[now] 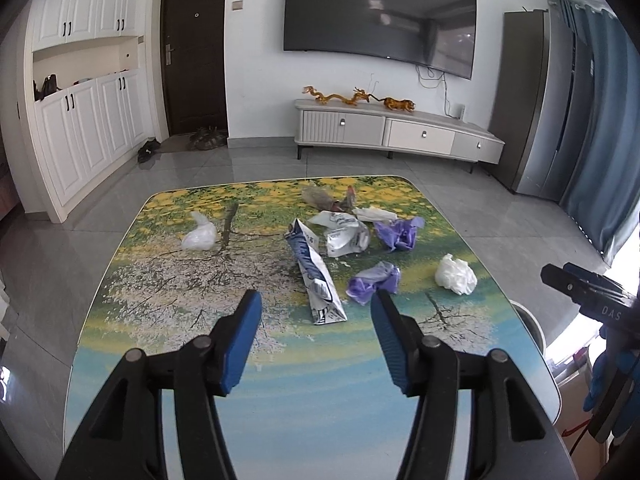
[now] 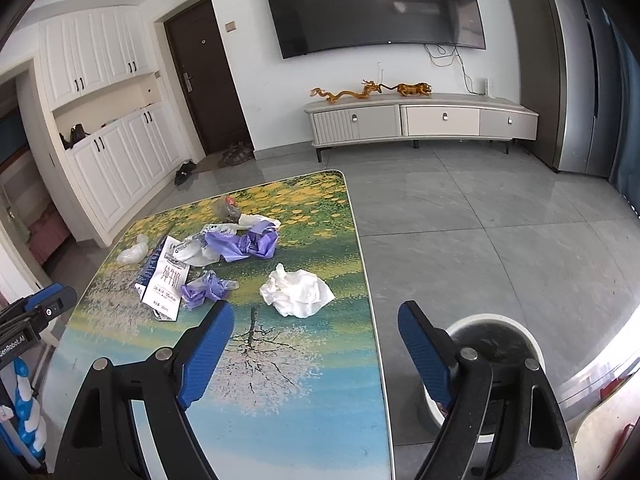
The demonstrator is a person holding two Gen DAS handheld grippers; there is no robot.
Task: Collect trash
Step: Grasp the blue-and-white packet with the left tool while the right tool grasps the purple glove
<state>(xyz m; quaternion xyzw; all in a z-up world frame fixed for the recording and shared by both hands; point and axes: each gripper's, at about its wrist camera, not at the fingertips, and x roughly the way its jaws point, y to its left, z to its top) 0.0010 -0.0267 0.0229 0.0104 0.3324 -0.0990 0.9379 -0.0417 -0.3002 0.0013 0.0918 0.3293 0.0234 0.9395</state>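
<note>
Trash lies scattered on the printed table (image 1: 168, 280) (image 2: 304, 360). A flattened blue-and-white milk carton (image 1: 316, 276) (image 2: 162, 280) lies near a small purple bag (image 1: 374, 282) (image 2: 204, 289). Further back sit a larger purple bag (image 1: 398, 234) (image 2: 248, 244), crumpled white wrappers (image 1: 344, 236) and a brownish wrapper (image 1: 326, 198). A white tissue wad (image 1: 456, 274) (image 2: 296, 292) lies at the right, a clear plastic bag (image 1: 199, 234) (image 2: 134, 252) at the left. My left gripper (image 1: 316, 308) hovers open before the carton, empty. My right gripper (image 2: 316, 320) hangs open over the table's right edge, empty.
A round bin (image 2: 496, 344) (image 1: 528, 324) with a dark inside stands on the floor just right of the table, below my right gripper. A TV cabinet (image 1: 396, 128) lines the far wall. White cupboards (image 1: 88, 128) stand at the left, with tiled floor between.
</note>
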